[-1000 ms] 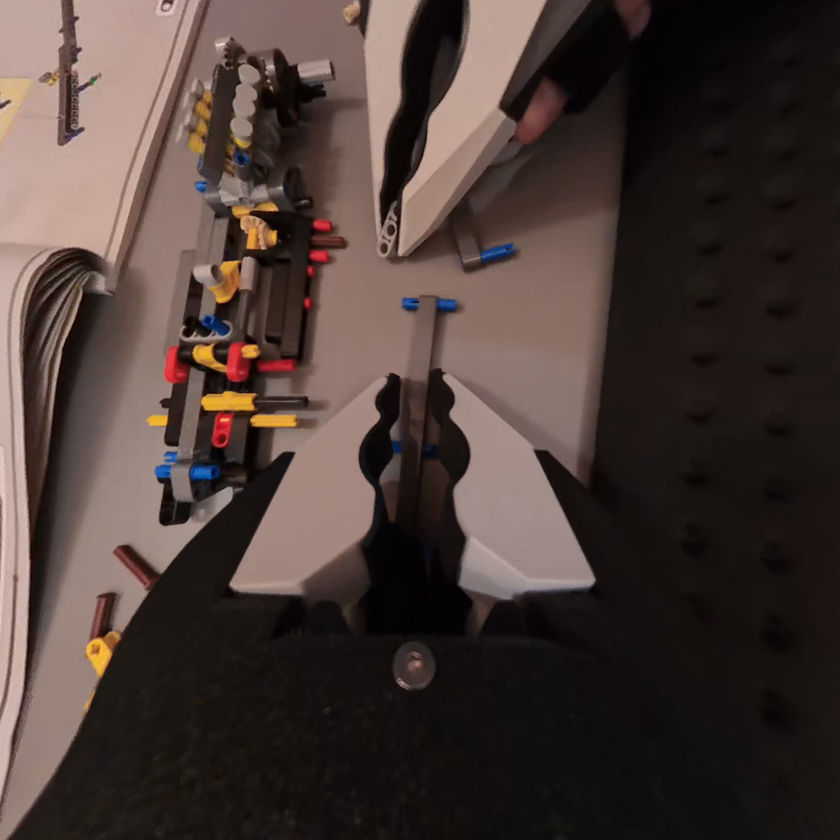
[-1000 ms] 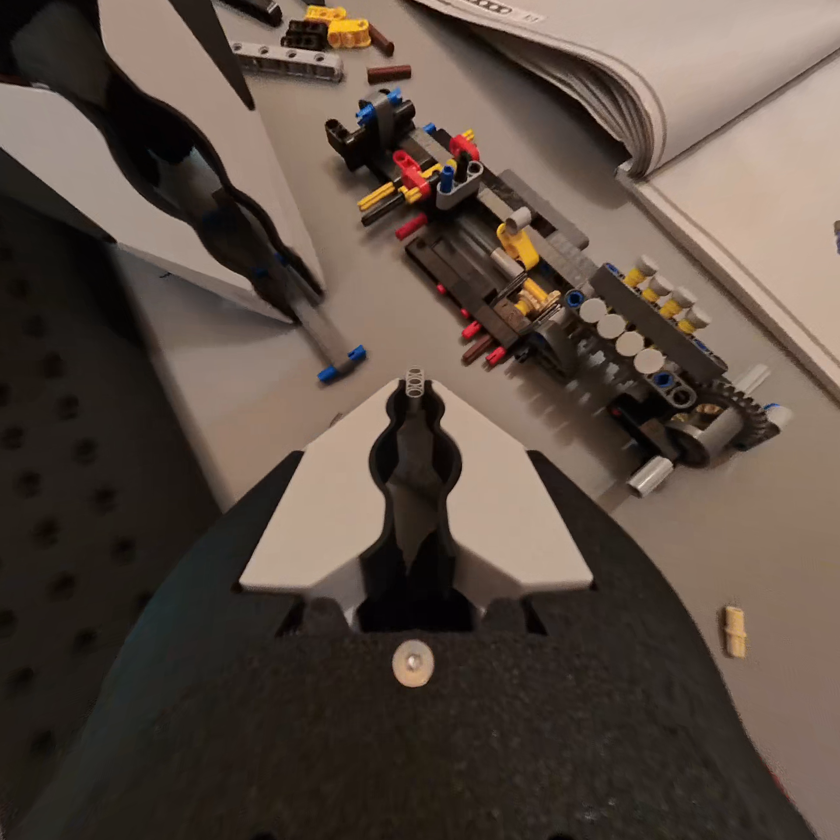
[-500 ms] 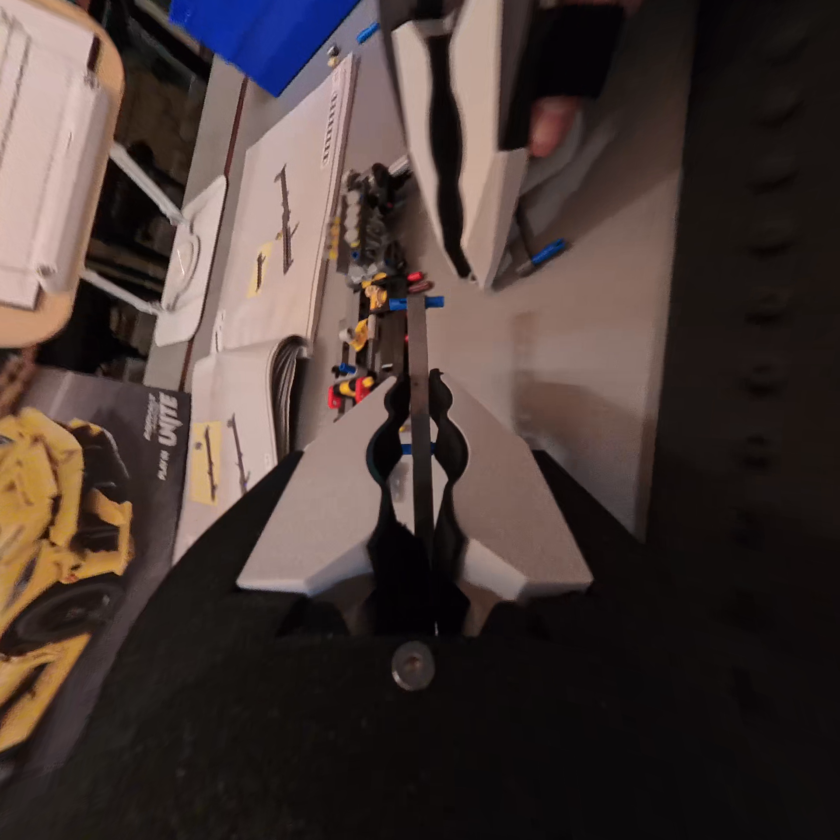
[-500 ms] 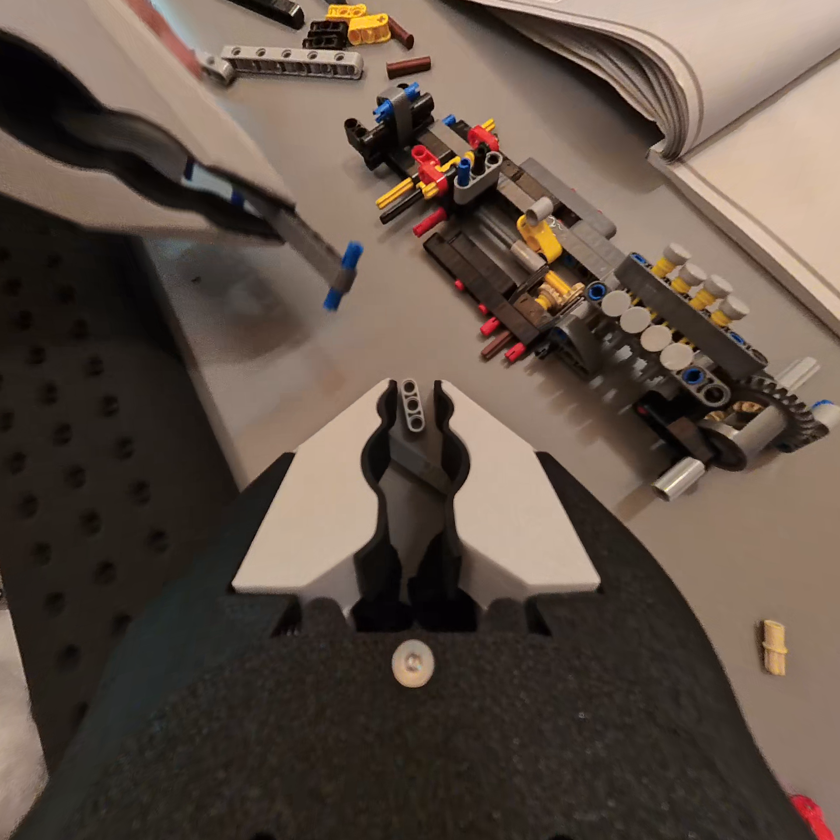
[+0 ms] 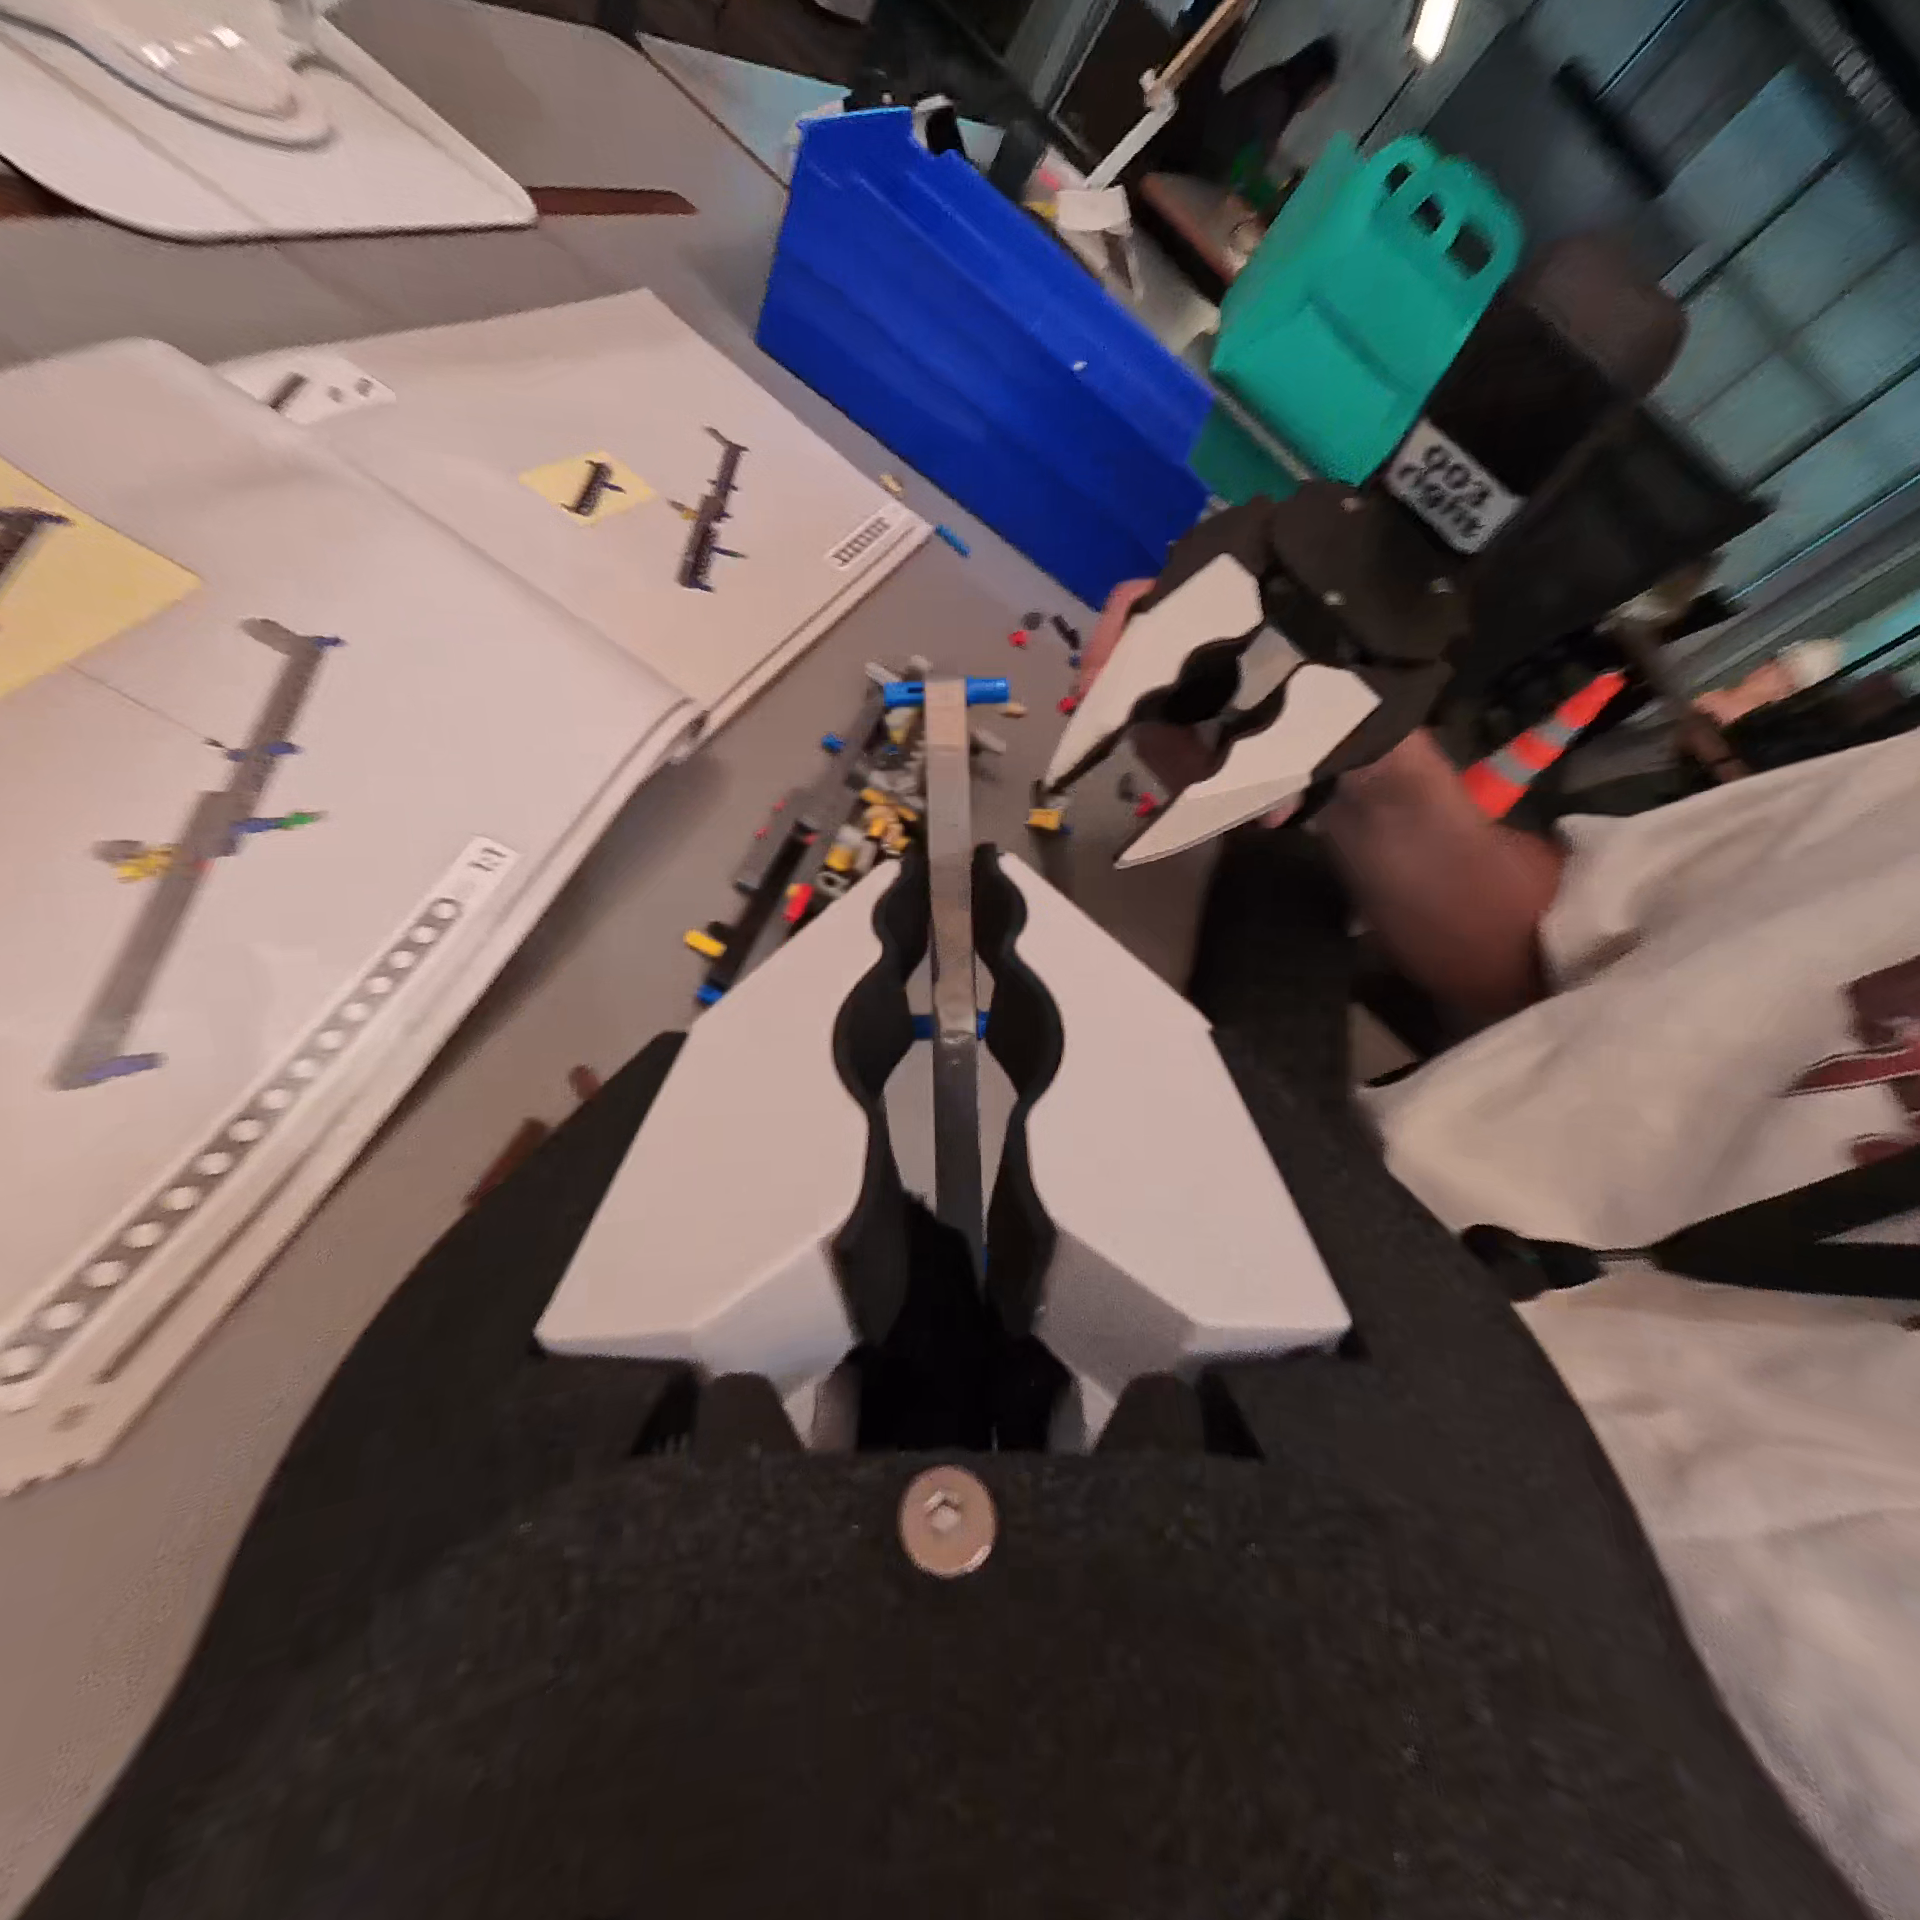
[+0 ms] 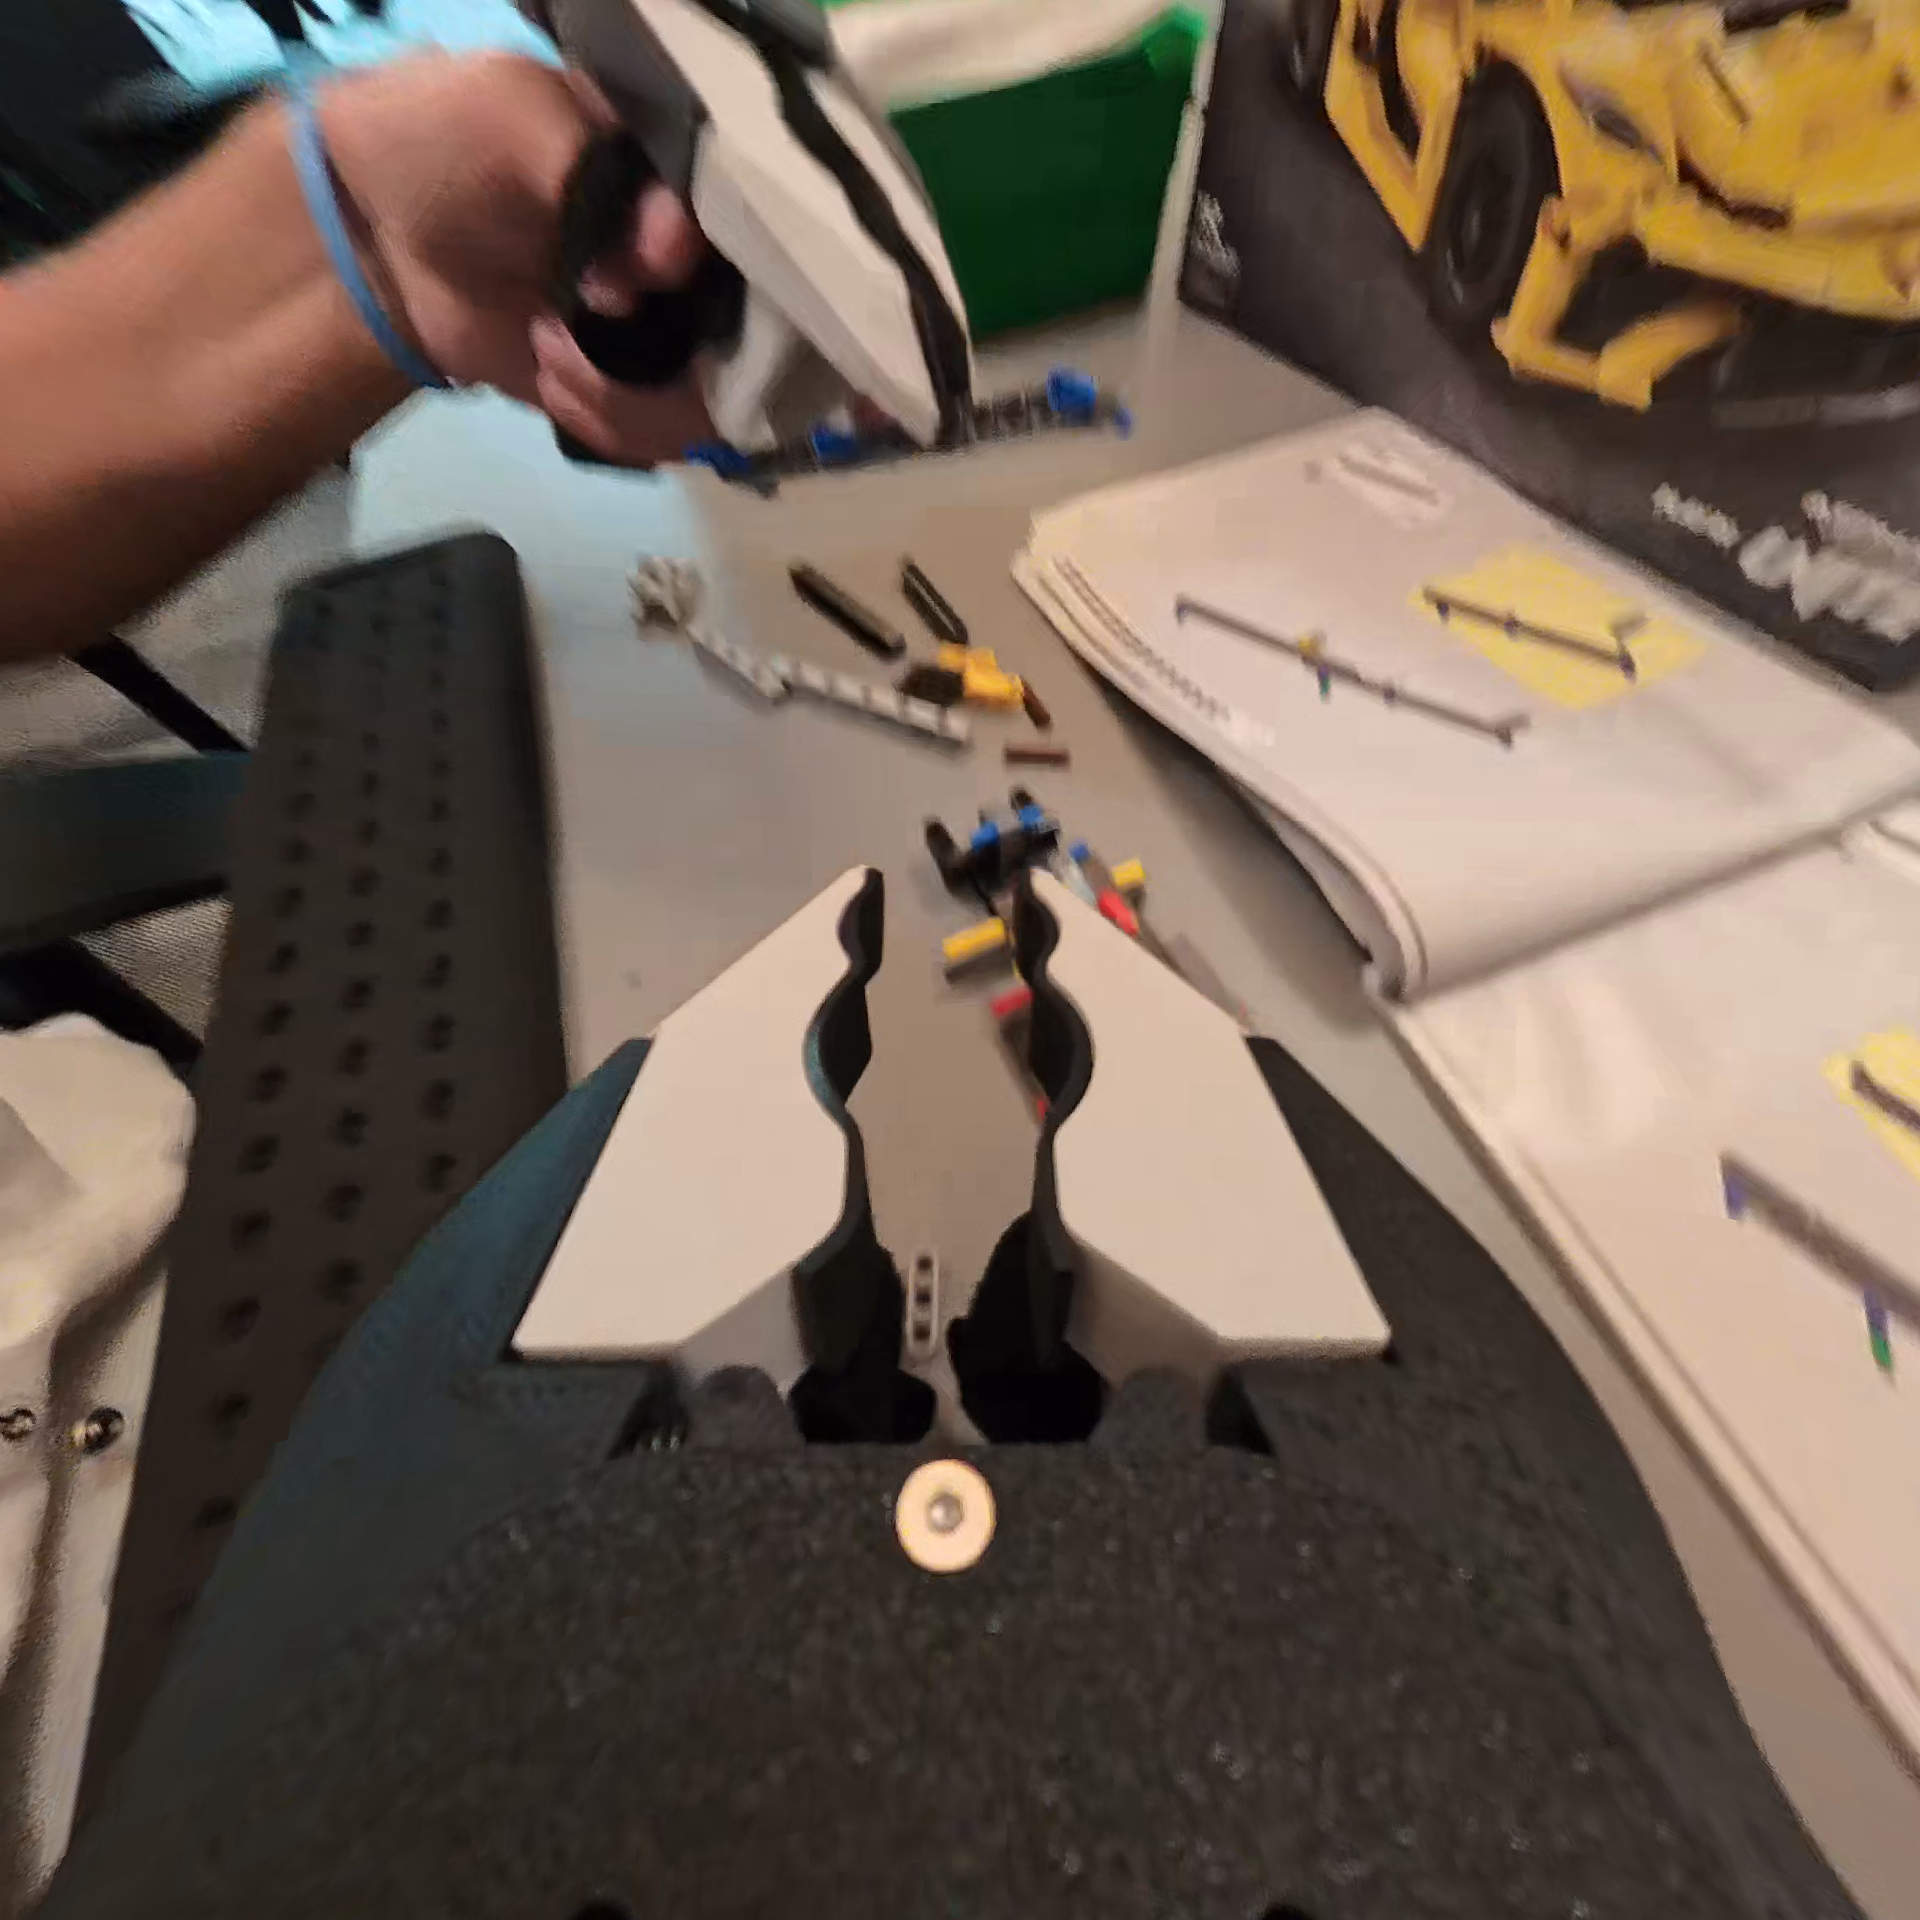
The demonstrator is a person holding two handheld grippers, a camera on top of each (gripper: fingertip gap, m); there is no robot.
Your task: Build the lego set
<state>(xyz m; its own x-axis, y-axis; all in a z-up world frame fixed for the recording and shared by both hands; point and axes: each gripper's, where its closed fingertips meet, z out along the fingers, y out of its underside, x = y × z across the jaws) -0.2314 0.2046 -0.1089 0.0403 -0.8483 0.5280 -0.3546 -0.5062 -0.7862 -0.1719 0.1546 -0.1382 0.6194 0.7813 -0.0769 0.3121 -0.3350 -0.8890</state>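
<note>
1. Your left gripper [image 5: 951,868] has its white, wavy-edged fingers clamped on a long flat grey beam [image 5: 948,790] with blue pins, held above the table [image 5: 582,997].
2. Your right gripper [image 6: 945,883] has its fingers apart, empty; a small grey holed piece [image 6: 923,1301] sits between their bases.
3. The part-built chassis [image 5: 831,831] lies beside the open paper manual [image 5: 343,727].
</note>
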